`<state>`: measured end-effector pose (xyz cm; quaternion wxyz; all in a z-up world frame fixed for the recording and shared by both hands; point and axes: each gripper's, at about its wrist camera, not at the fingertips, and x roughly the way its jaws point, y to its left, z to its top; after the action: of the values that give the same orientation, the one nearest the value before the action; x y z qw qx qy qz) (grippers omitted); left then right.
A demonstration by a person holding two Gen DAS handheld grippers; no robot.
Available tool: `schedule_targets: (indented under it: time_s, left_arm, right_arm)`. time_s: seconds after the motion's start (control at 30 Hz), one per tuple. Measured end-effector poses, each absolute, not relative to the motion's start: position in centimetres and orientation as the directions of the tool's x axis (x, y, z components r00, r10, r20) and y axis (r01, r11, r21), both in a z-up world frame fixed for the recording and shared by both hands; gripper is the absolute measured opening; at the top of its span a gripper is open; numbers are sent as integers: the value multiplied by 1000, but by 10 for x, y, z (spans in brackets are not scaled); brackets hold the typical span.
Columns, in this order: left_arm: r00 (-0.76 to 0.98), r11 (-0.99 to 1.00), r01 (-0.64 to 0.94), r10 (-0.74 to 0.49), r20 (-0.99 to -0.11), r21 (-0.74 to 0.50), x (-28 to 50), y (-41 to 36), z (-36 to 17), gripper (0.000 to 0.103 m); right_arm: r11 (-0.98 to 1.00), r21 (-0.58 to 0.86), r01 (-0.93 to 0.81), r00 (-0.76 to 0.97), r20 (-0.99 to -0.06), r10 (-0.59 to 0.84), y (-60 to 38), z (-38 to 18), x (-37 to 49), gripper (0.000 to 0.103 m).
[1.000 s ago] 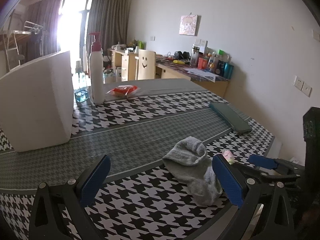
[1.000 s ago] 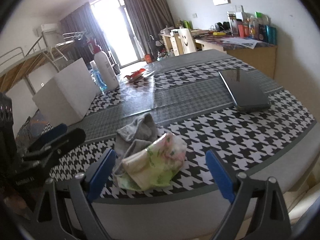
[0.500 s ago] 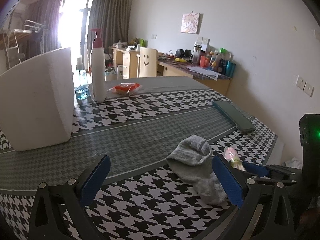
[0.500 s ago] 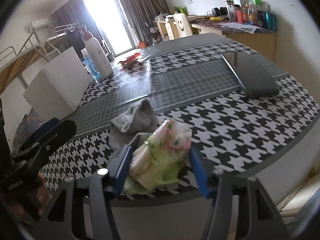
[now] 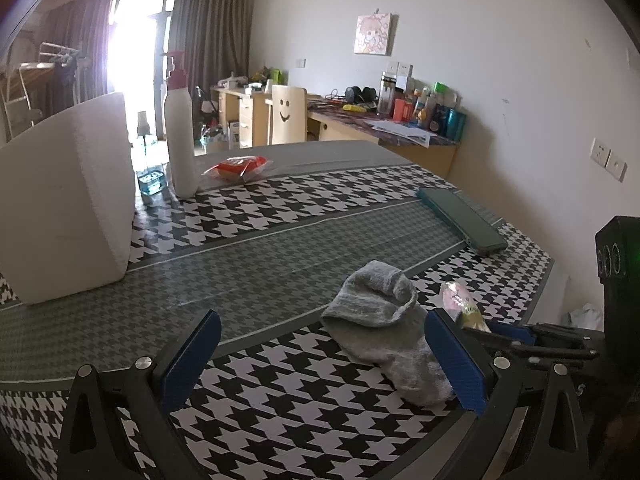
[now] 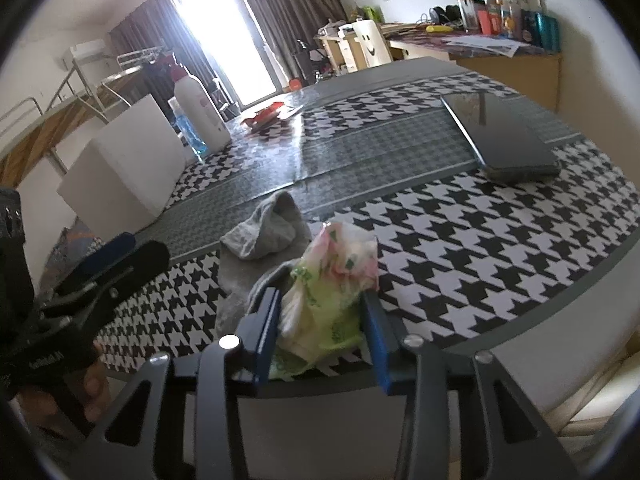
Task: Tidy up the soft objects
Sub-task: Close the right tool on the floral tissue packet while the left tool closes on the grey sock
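Two wide-apart pads of the left claw (image 5: 324, 360) frame bare counter (image 5: 248, 264) with the grey sock (image 5: 384, 332) at three o'clock, while the right wrist view shows the right claw (image 6: 322, 322), just closing, pinching the floral cloth (image 6: 332, 296) at six o'clock, touching the sock.

Smiley face drawn on the pale chair back (image 5: 285, 109) by the far desk. Small white lettering on the left gripper's (image 6: 116, 256) body, too blurred to read, perhaps a brand. Nothing else legible: bottle labels too small.
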<state>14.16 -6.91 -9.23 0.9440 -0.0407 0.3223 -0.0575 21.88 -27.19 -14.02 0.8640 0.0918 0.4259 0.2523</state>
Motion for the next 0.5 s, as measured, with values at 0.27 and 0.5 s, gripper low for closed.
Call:
schedule_targets:
  time_s: [0.27,0.5]
  left_arm:
    - [768,987,125,-163,-619,-105,152,-87,-93,102]
    - [716,983,140,-185,-673,-121,163,-99,-106,102]
  right_arm:
    - [829,416,-373,530,-638,559,-288,-129,214,38]
    - [845,402,-353,553,-639,535,-297,-131,213,38]
